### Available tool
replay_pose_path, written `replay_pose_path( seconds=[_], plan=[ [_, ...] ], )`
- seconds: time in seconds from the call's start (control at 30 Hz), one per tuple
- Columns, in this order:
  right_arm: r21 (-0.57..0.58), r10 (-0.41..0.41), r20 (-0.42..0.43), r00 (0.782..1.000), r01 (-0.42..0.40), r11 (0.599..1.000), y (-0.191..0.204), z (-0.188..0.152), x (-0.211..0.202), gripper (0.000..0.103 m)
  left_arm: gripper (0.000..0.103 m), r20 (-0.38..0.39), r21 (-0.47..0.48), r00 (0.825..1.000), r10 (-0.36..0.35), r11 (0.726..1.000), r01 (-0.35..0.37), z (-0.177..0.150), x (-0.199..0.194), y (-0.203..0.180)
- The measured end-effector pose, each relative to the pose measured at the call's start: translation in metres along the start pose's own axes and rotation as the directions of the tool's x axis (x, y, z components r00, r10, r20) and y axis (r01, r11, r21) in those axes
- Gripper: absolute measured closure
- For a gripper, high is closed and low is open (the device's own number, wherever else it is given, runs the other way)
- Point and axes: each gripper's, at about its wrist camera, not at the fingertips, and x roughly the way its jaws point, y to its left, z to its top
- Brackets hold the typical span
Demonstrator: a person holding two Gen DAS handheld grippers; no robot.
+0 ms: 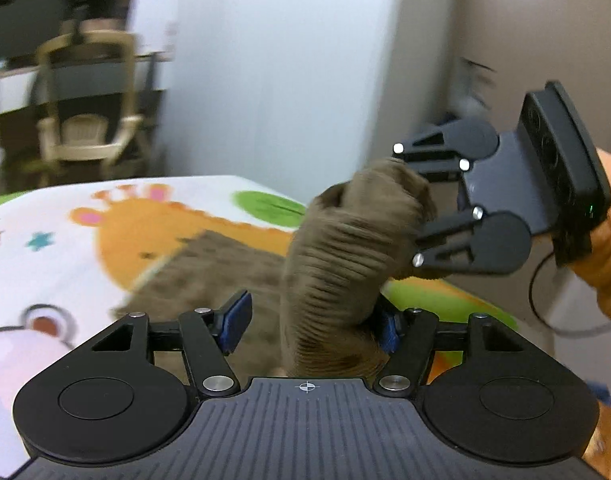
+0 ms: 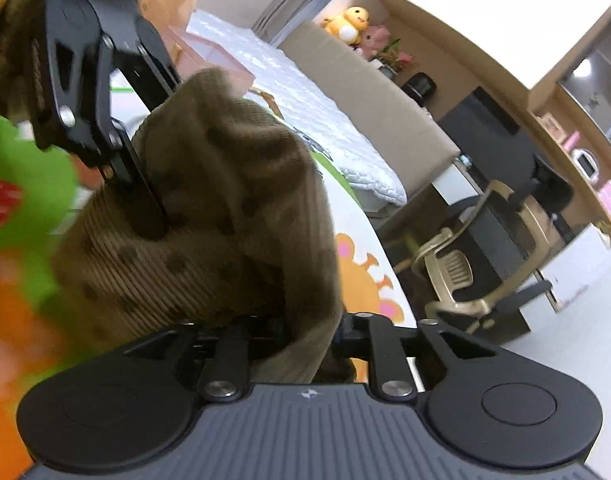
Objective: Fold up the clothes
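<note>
Brown ribbed garment lifted between two grippers above a cartoon mat.

The left gripper (image 1: pixel 311 320) has its jaws fairly wide, the cloth bunched against the right-hand pad only. The brown garment (image 1: pixel 345 248) rises from the mat (image 1: pixel 65 240) to the right gripper (image 1: pixel 409 208), whose narrowed jaws clamp its top fold.

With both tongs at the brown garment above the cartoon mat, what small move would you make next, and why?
Probably draw the two tongs apart to spread the brown garment. It hangs bunched between the left tongs and the right tongs, which sit close together, with part of it lying on the mat. It likely needs flattening before any fold.
</note>
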Motion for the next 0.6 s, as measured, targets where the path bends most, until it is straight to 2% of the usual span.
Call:
replay_pose_path(
  seconds=[0.07,0.1,0.13,0.2,0.3,0.33,0.4,0.47,0.53,0.57,0.6],
  plan=[
    [0.001,-0.047,-0.005,0.999,0.047,0.999,-0.009,0.003,0.029,0.059,0.033,-0.008,-0.062,0.999,0.052,0.997,-0.053,0.002,0.008,0.022],
    [0.002,-0.070,-0.007,0.997,0.070,0.998,-0.013,0.005,0.044,0.042,0.032,-0.016,-0.092,0.997,0.077,0.993,-0.078,0.002,0.012,0.032],
    [0.002,-0.094,-0.009,0.996,0.094,0.996,-0.018,0.006,0.059,0.031,0.032,-0.025,-0.121,0.995,0.102,0.987,-0.104,0.002,0.016,0.043],
    [0.041,-0.152,-0.009,0.988,0.152,0.987,-0.031,0.009,0.078,0.022,0.029,-0.050,-0.176,0.989,0.138,0.974,-0.144,0.000,0.025,0.062],
    [0.173,-0.239,-0.020,0.971,0.238,0.956,-0.058,0.005,0.073,0.017,0.020,-0.081,-0.221,0.986,0.145,0.962,-0.160,-0.012,0.033,0.076],
    [0.216,-0.254,-0.026,0.967,0.254,0.943,-0.065,0.002,0.070,0.012,0.018,-0.080,-0.231,0.985,0.152,0.959,-0.166,-0.015,0.033,0.079],
    [0.294,-0.213,-0.037,0.976,0.214,0.932,-0.068,-0.007,0.061,0.000,0.015,-0.074,-0.245,0.986,0.151,0.955,-0.165,-0.015,0.036,0.084],
    [0.369,-0.170,-0.044,0.984,0.174,0.913,-0.071,-0.017,0.052,0.000,0.016,-0.069,-0.252,0.987,0.143,0.955,-0.156,-0.014,0.040,0.089],
    [0.437,-0.131,-0.050,0.990,0.139,0.889,-0.072,-0.027,0.045,0.000,0.022,-0.056,-0.253,0.992,0.116,0.959,-0.127,-0.008,0.046,0.092],
    [0.439,-0.129,-0.063,0.990,0.144,0.887,-0.066,-0.032,0.045,0.000,0.035,-0.041,-0.262,0.995,0.088,0.960,-0.096,-0.005,0.048,0.093],
    [0.442,-0.127,-0.077,0.989,0.148,0.885,-0.060,-0.038,0.046,0.000,0.042,-0.021,-0.269,0.998,0.056,0.961,-0.060,-0.001,0.048,0.093]
  ],
)
